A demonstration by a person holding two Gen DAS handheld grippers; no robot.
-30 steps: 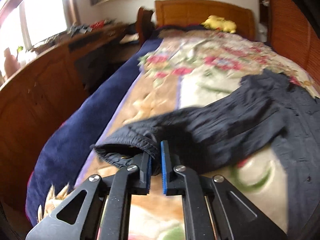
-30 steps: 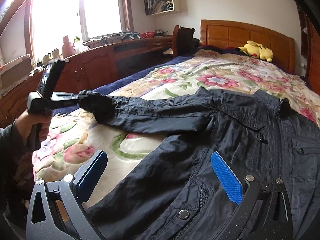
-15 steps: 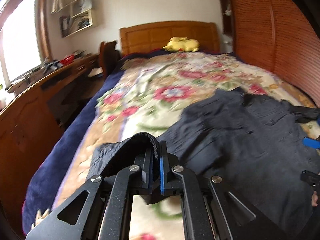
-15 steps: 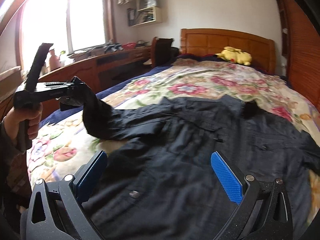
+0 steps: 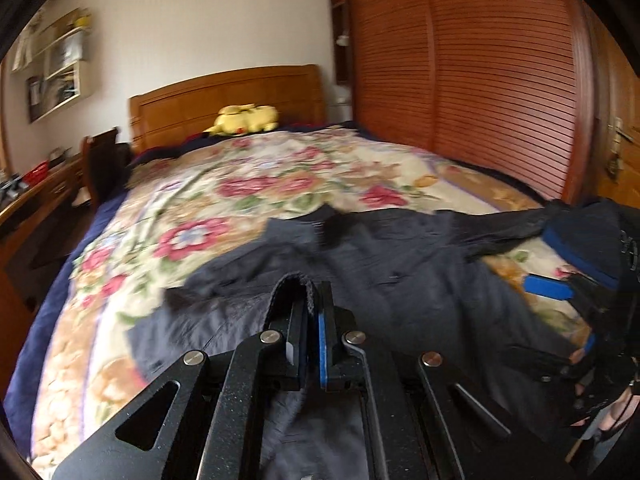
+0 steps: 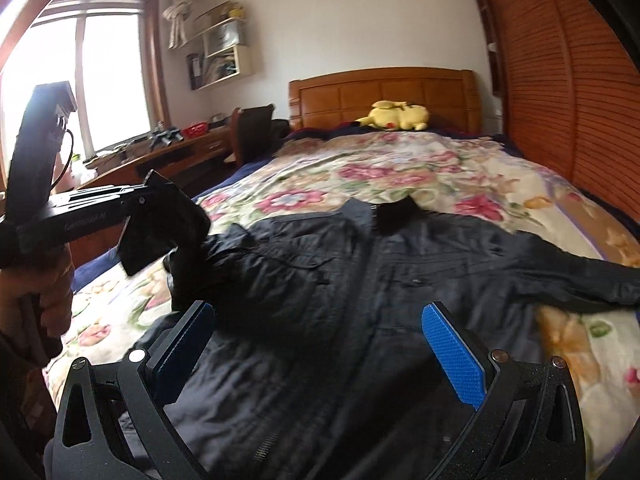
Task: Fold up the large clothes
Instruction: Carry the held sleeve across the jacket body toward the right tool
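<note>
A dark navy jacket (image 5: 400,264) lies front-up on the floral bedspread (image 5: 192,240), collar toward the headboard. My left gripper (image 5: 313,300) is shut on the cuff of the jacket's left sleeve (image 5: 289,282), which loops over its fingers. In the right wrist view the left gripper (image 6: 156,216) holds that sleeve (image 6: 188,268) lifted over the jacket's left side, a hand around its handle. My right gripper (image 6: 320,320) hovers open above the jacket's (image 6: 360,280) lower front with nothing between its pads. The other sleeve (image 6: 580,280) stretches out flat to the right.
A yellow plush toy (image 6: 396,115) rests by the wooden headboard (image 6: 384,90). Louvred wardrobe doors (image 5: 472,80) run along the bed's right side. A desk (image 6: 168,156) and a chair (image 6: 252,132) stand to the left, under the window.
My left gripper has lifted the sleeve cuff and carried it rightward, from out over the bedspread to above the jacket's body. My right gripper has swung right across the jacket, staying open.
</note>
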